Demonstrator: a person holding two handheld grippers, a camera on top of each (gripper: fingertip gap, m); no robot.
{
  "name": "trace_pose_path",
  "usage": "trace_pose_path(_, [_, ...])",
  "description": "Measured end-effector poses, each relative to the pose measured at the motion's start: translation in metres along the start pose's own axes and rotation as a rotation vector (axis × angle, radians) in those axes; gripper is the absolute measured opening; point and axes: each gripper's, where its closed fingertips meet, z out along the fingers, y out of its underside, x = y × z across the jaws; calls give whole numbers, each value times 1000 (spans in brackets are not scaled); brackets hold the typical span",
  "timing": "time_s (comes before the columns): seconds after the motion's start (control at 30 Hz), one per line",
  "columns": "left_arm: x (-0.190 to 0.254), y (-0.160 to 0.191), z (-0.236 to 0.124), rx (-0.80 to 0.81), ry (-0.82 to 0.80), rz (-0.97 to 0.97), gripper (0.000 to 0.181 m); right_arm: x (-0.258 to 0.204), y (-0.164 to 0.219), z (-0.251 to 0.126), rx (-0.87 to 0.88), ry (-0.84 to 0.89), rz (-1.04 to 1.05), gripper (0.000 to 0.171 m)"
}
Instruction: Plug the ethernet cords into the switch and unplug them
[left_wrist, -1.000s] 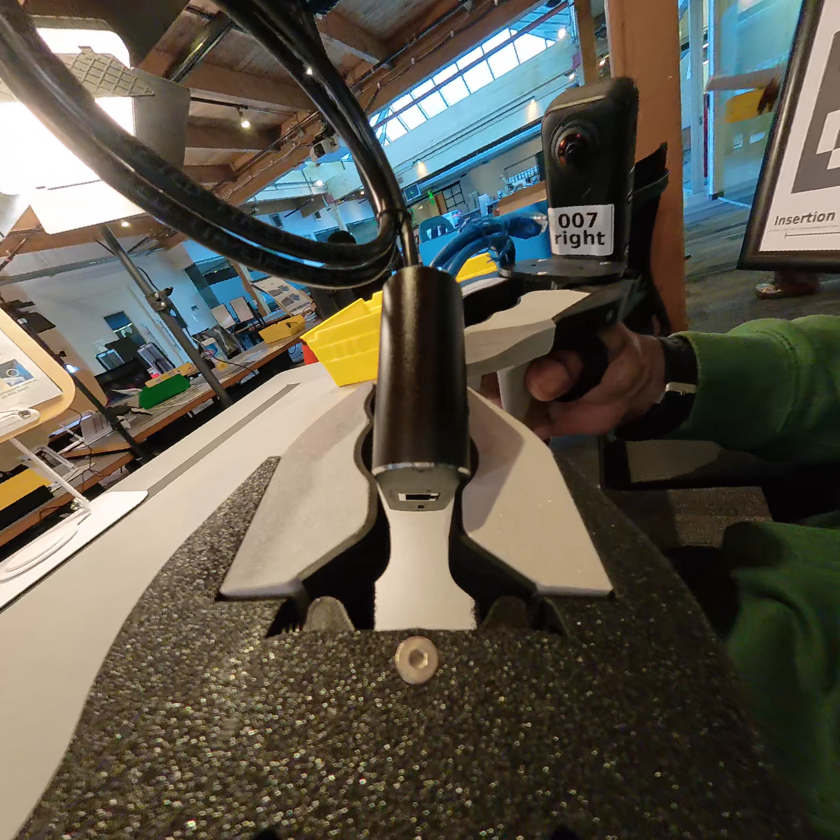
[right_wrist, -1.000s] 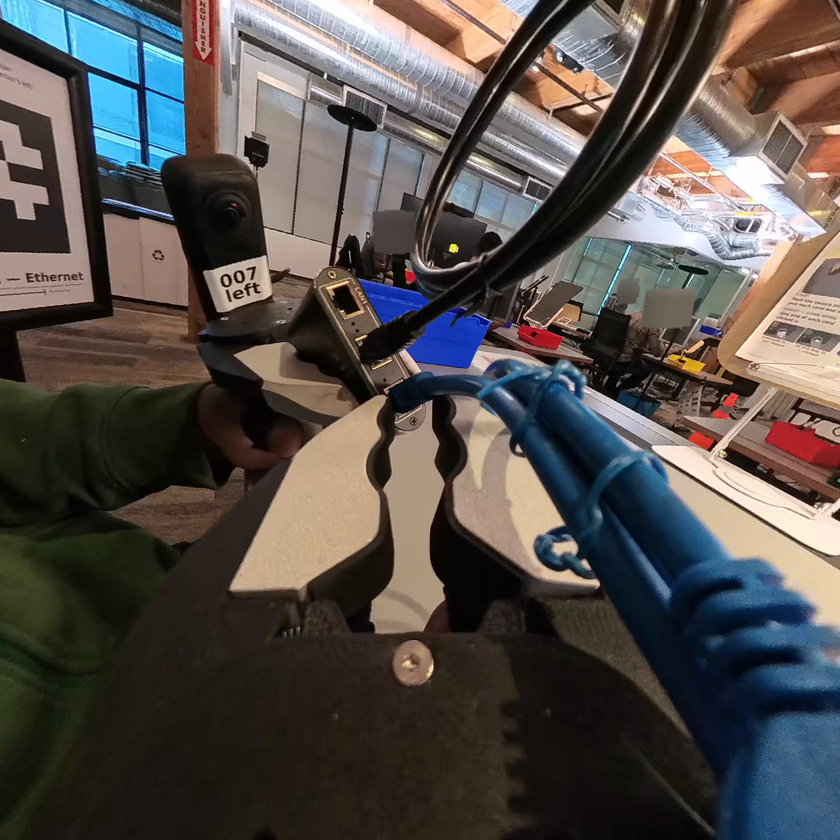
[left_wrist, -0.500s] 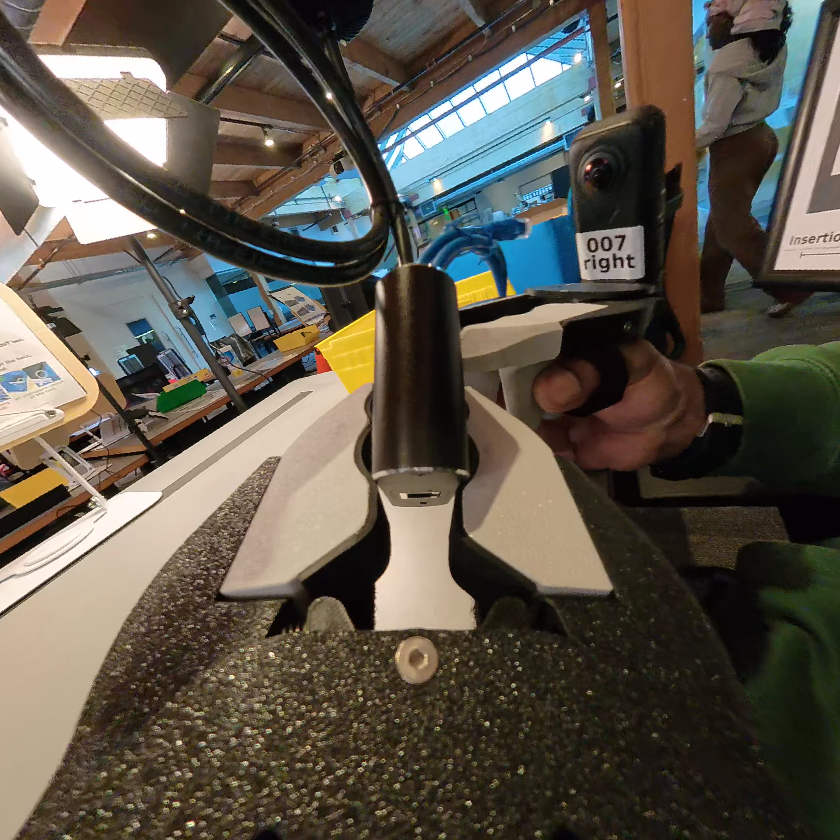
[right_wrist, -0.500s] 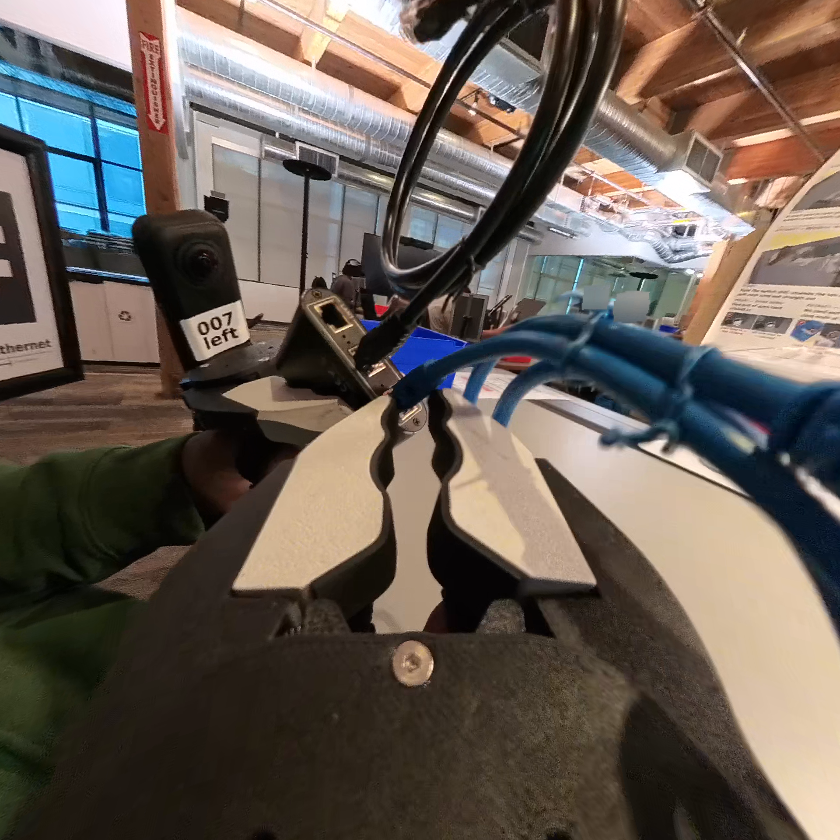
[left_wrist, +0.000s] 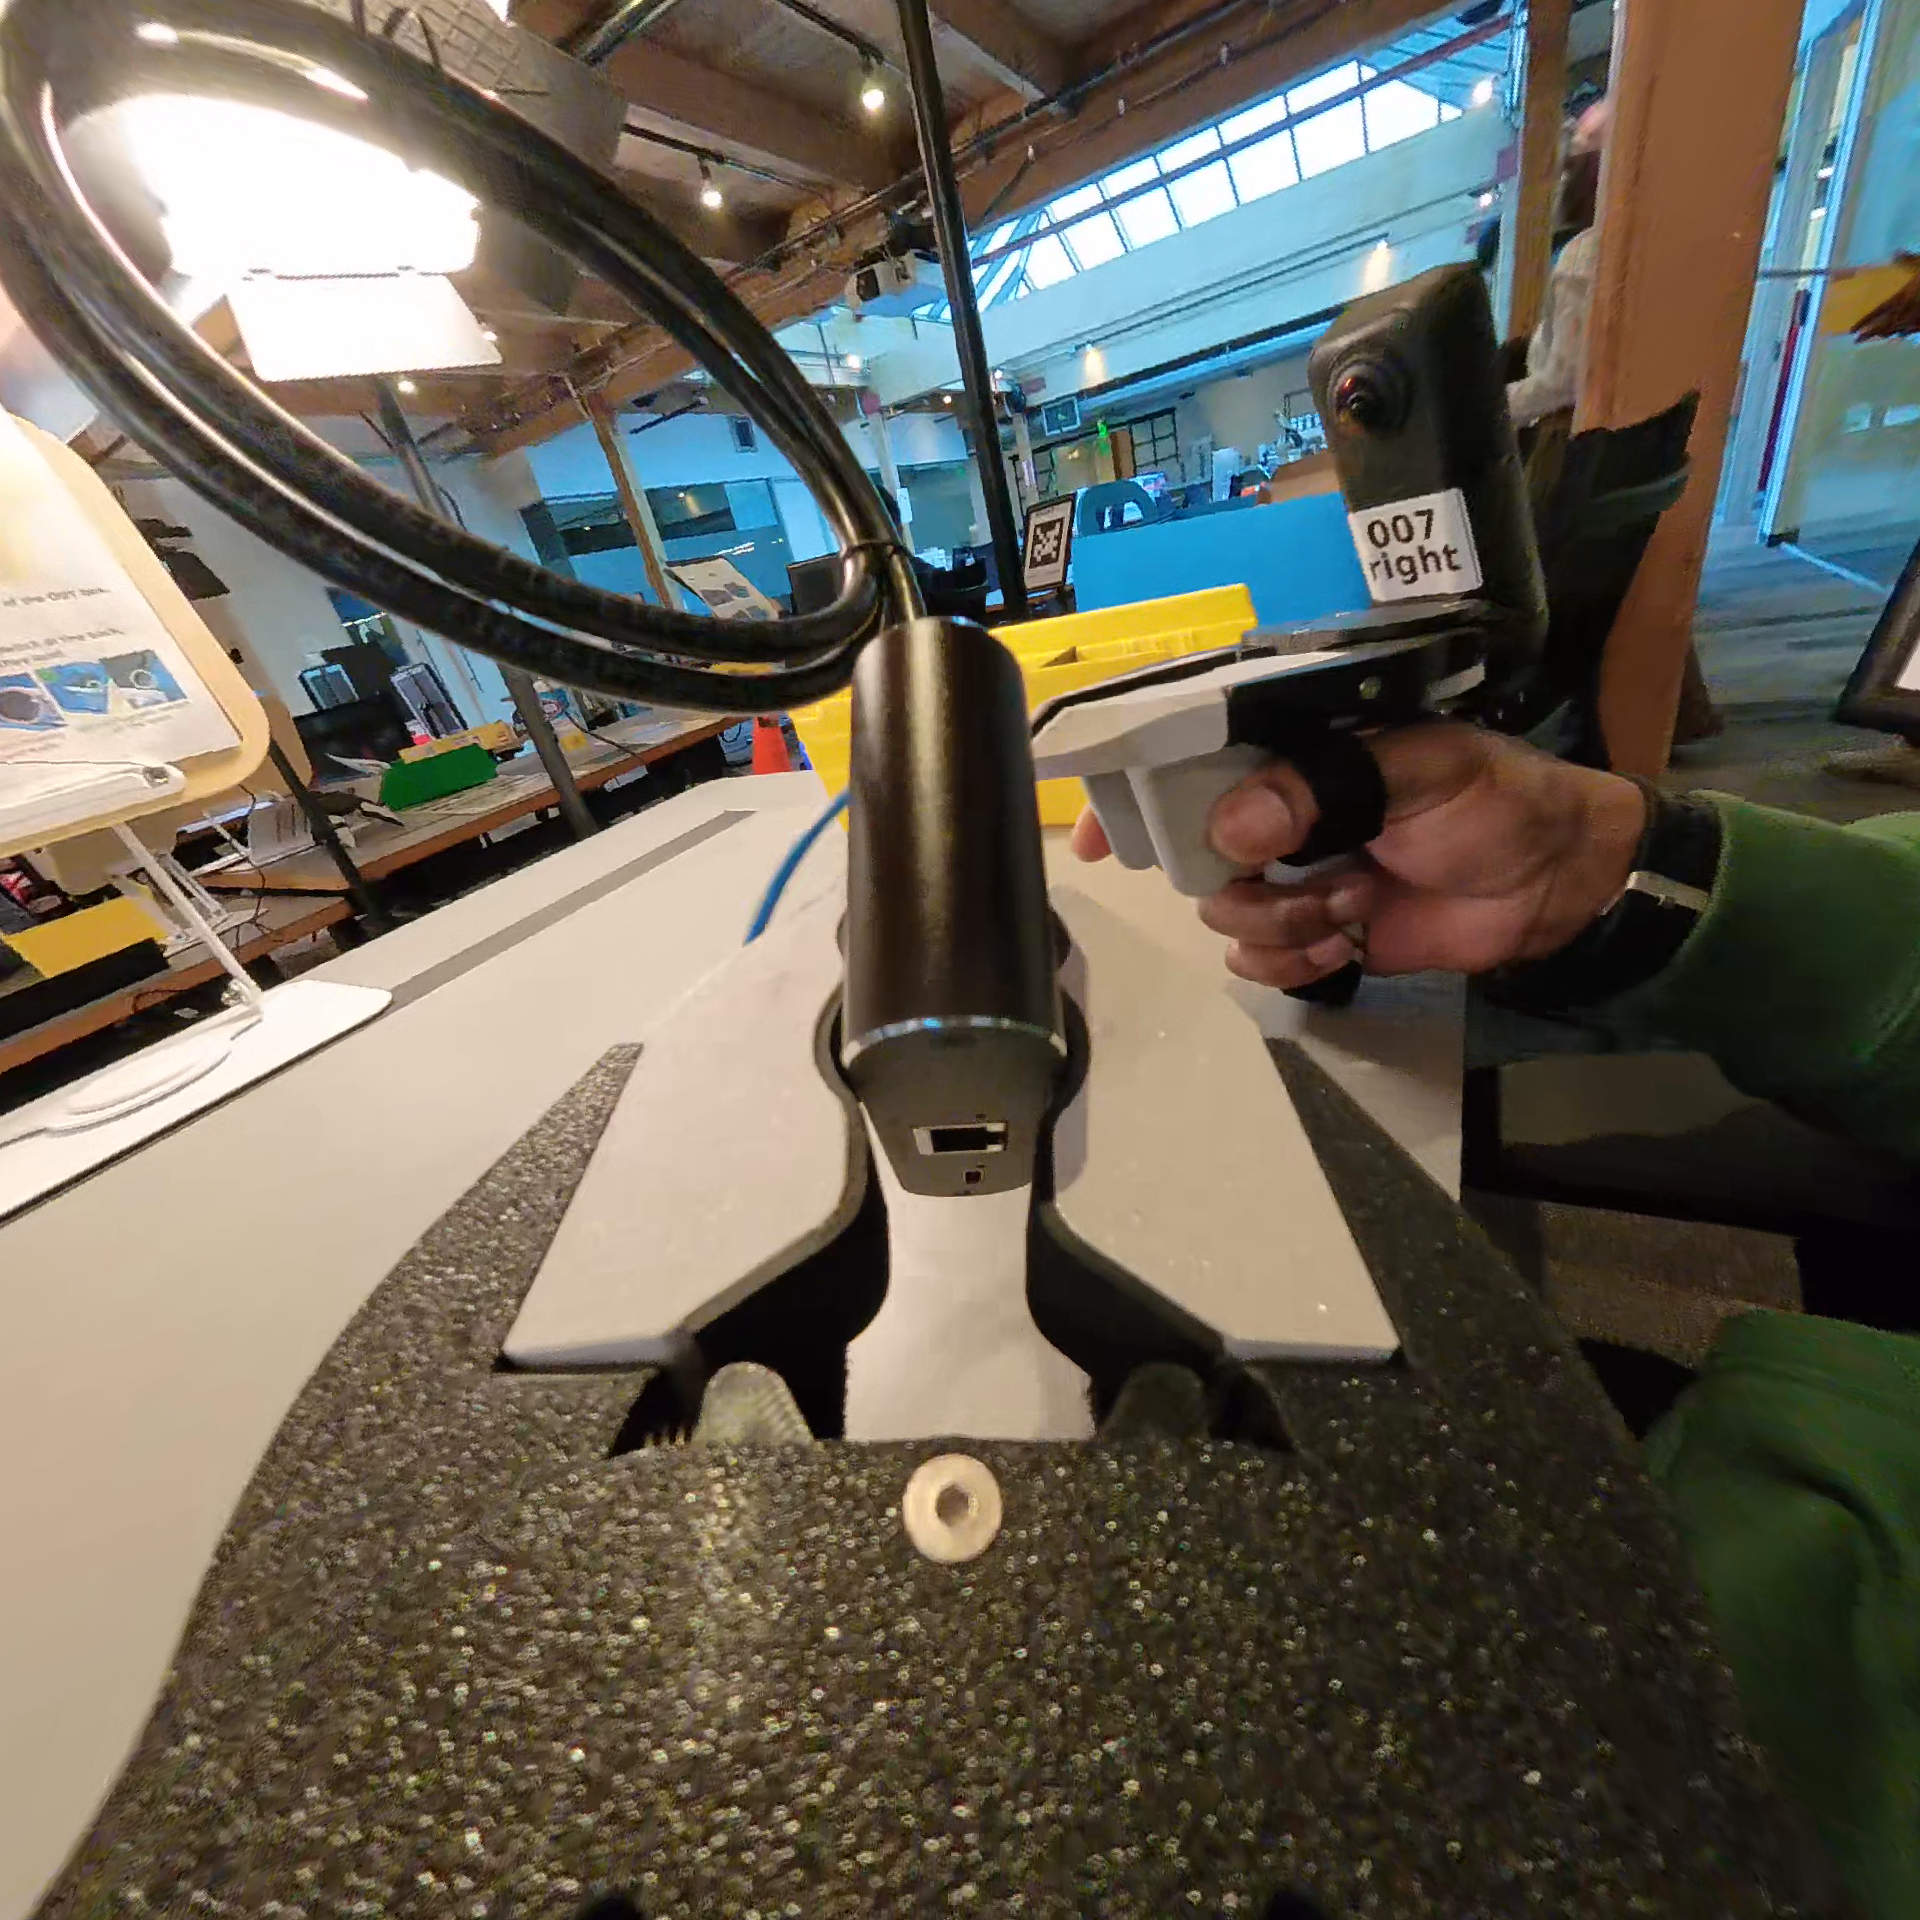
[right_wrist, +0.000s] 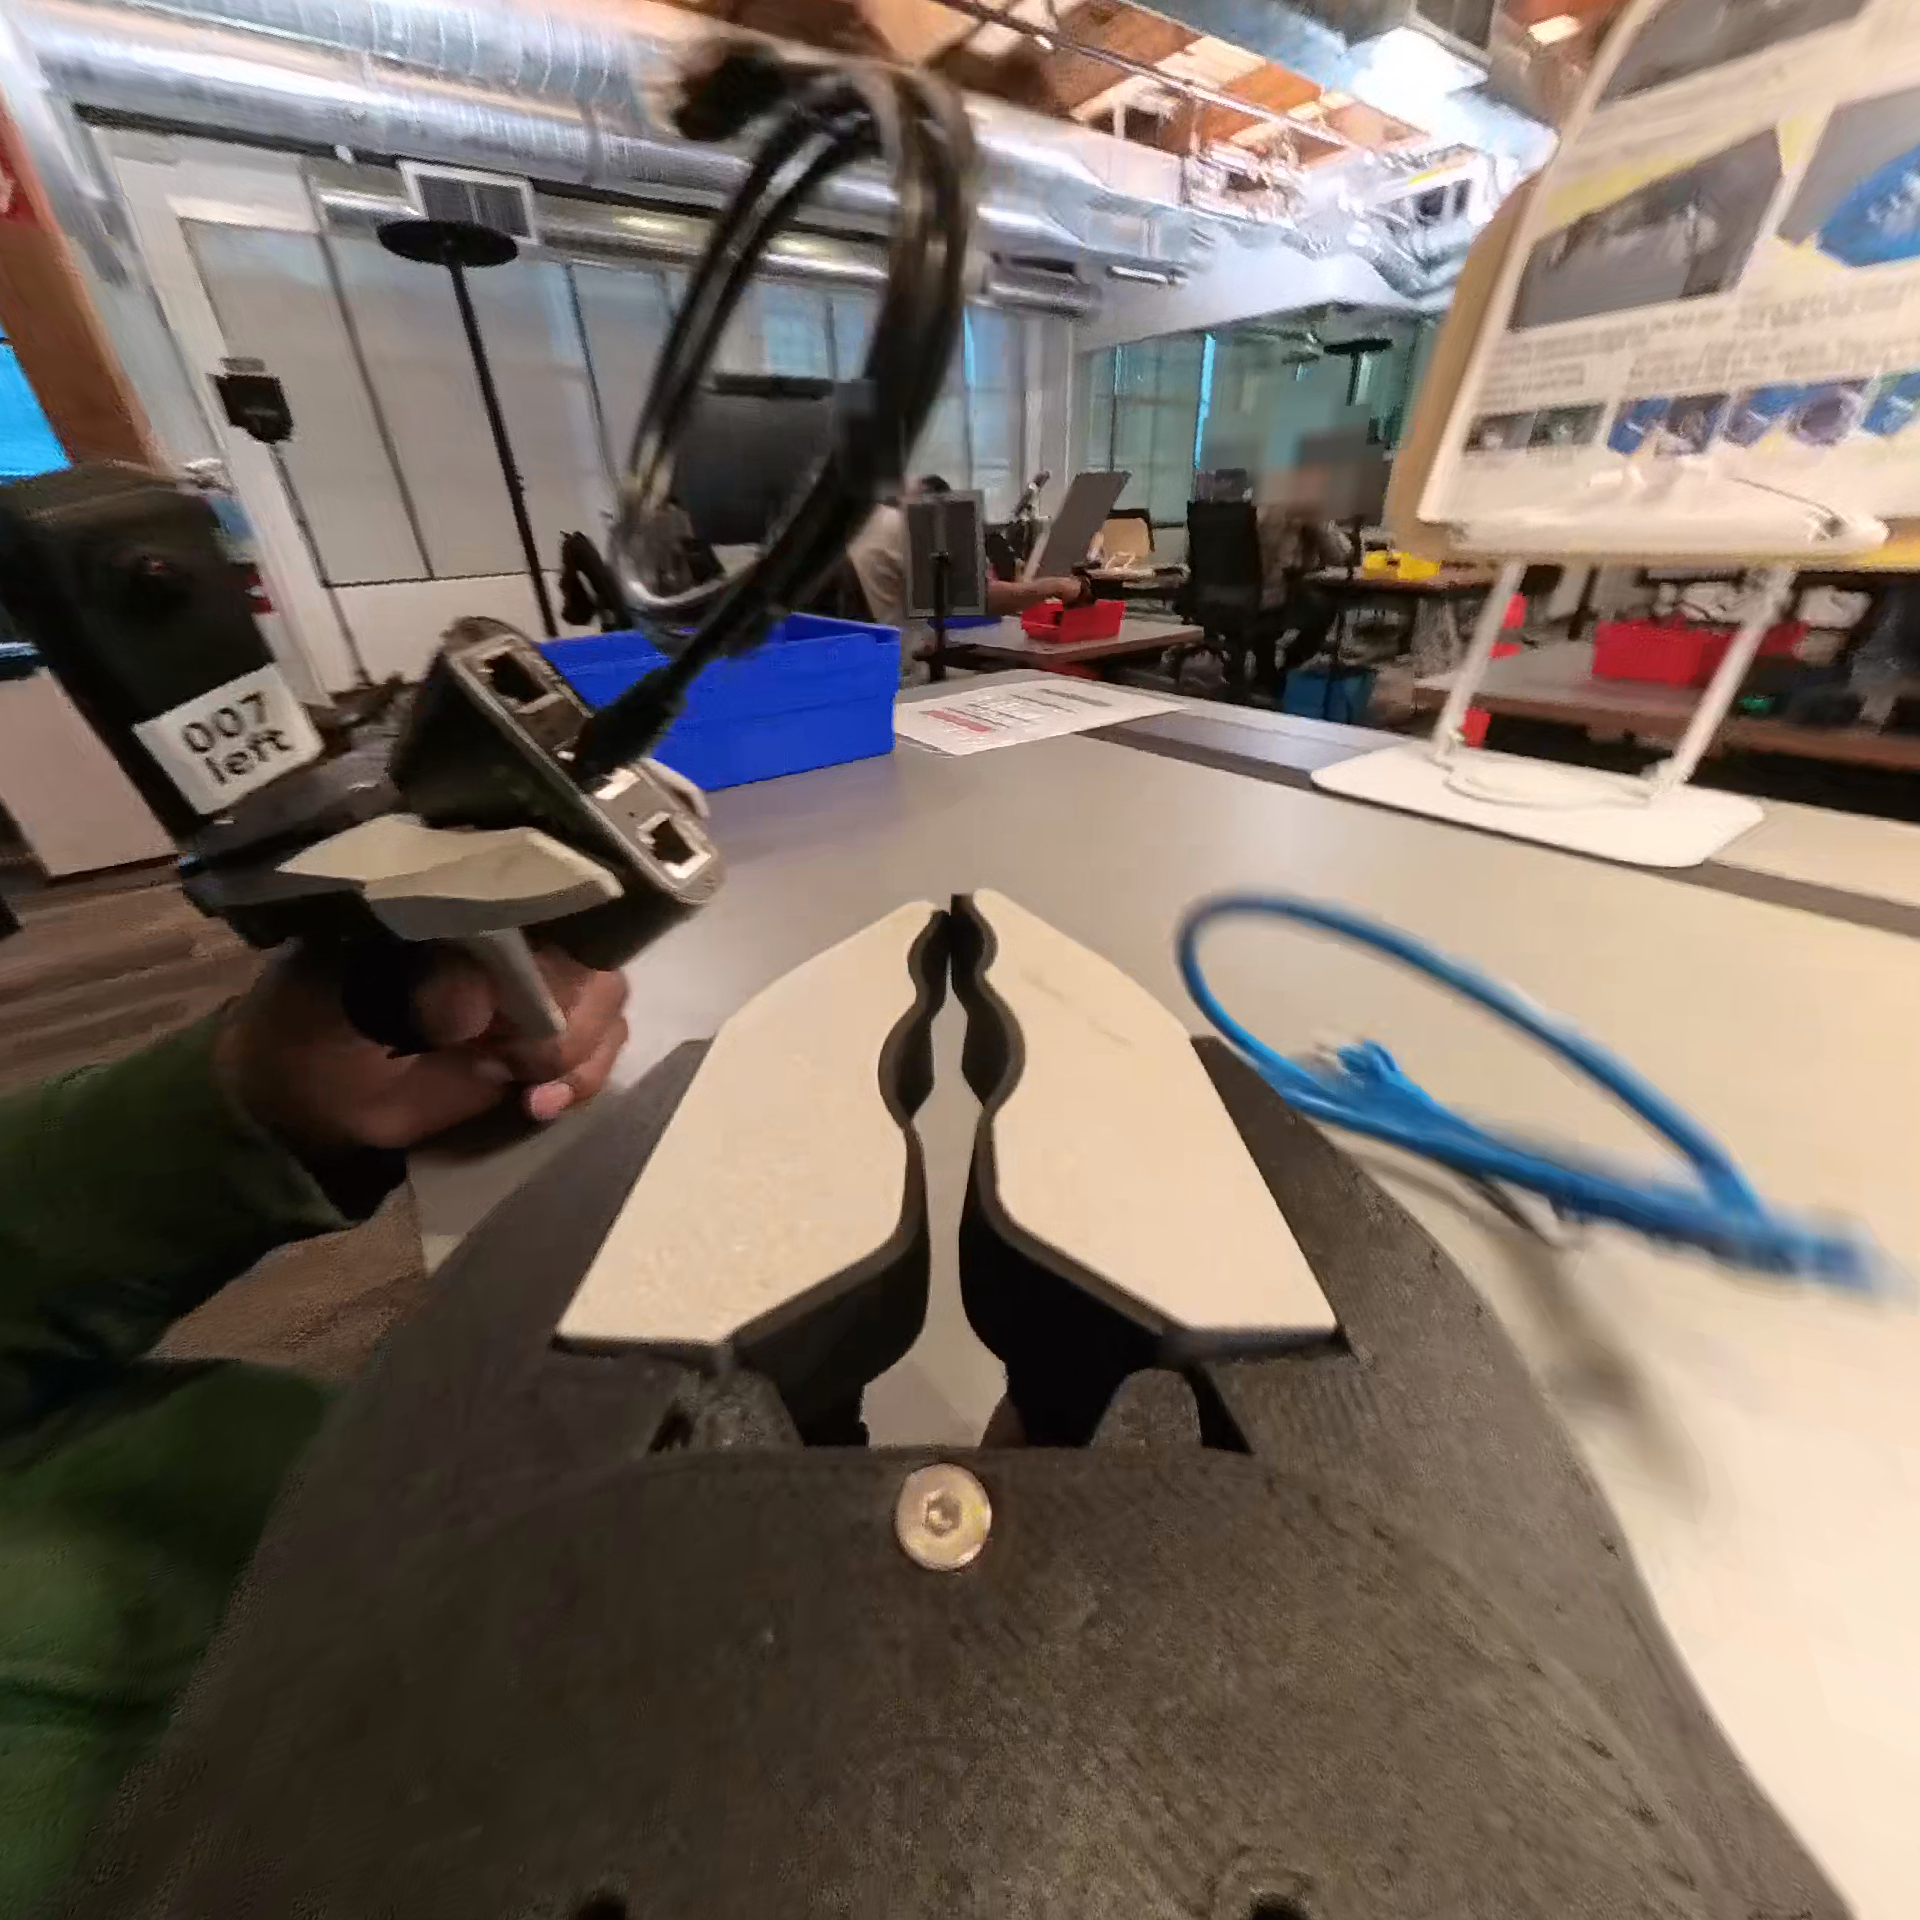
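Black, grey, blue and green over a pale grey surface (right_wrist: 1351, 935)

The switch (left_wrist: 940, 831) is glossy black with a silver-grey end face; the coiled cable (left_wrist: 416, 499) plugged into it is black. The ethernet cord (right_wrist: 1455, 1091) is bright blue, bound with blue ties. Both the left claw (left_wrist: 951, 1029) and the right claw (right_wrist: 953, 914) have light grey fingers edged in black, set on speckled black bodies. The person's sleeve (left_wrist: 1808, 935) is green. Behind stand a yellow bin (left_wrist: 1132, 634), a blue bin (right_wrist: 769, 686) and 2 red bins (right_wrist: 1070, 620), and a white sign stand (right_wrist: 1538, 800).
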Motion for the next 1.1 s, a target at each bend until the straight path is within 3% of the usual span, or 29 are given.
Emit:
trace_pose_path(0.17, [-2,0,0,1,-3,-18,28,37,0,-25,-123,59,-11,28])
trace_pose_path(0.3, [-2,0,0,4,-6,-9,27,50,-1,-26,-213,34,-151,47])
trace_pose_path(0.53, [-4,-3,-3,23,-12,-23,27,61,83,19,-764,-178,-401,70])
trace_pose_path(0.67, [-2,-2,-2,15,3,-25,27,85,120,27,-1050,-193,-374,60])
trace_pose_path(0.77, [0,-2,-2,14,10,-9,28,77,126,38,-1067,-269,-177,29])
trace_pose_path(0.83, [1,-3,-3,20,10,-4,28,85,127,42,-1078,-199,-147,7])
trace_pose_path(0.97, [0,-7,-7,54,2,-5,28,90,124,37,-1012,-69,-312,6])
trace_pose_path(1.1, [-2,-11,-10,85,-5,-10,28,90,90,26,-794,65,-433,6])
